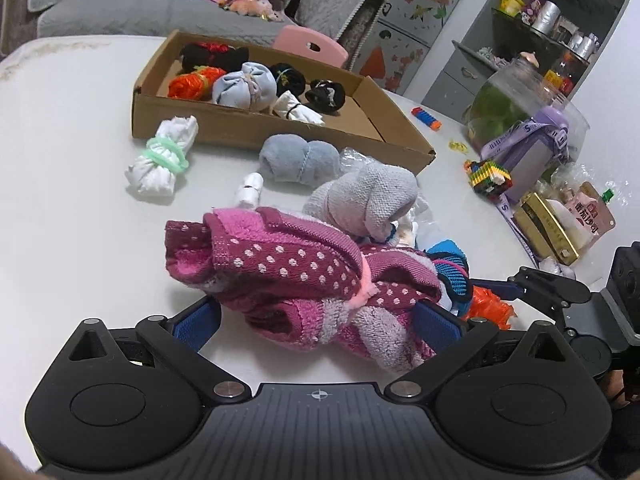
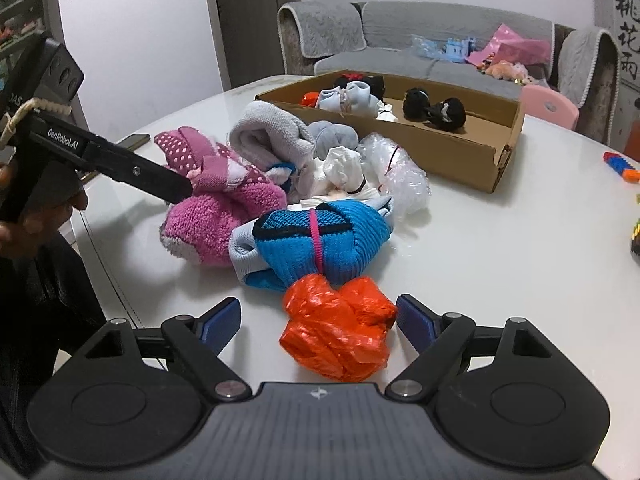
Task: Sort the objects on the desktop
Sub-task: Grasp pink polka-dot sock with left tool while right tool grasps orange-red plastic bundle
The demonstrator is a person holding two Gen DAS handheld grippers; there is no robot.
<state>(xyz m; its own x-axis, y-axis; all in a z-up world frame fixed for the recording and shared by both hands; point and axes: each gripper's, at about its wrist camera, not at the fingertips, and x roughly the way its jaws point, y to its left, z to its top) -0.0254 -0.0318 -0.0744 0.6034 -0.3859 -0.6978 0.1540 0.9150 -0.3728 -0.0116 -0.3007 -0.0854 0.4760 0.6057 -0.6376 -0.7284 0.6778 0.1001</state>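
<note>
The orange bag bundle [image 2: 336, 326] lies on the bench [image 2: 500, 248] between the right gripper [image 2: 320, 322]'s spread jaws, nearer its right pad, long axis across the gap; the left gripper [image 1: 318, 320]'s jaws clamp the pink dotted sock bundle [image 1: 296, 276]; the cardboard box [image 2: 452, 148] sits beyond, its floor partly hidden.

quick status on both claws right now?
Left claw: around the pink dotted sock bundle; whether it is gripped cannot be told.
Right claw: open, orange plastic bundle between its fingers, not gripped.
</note>
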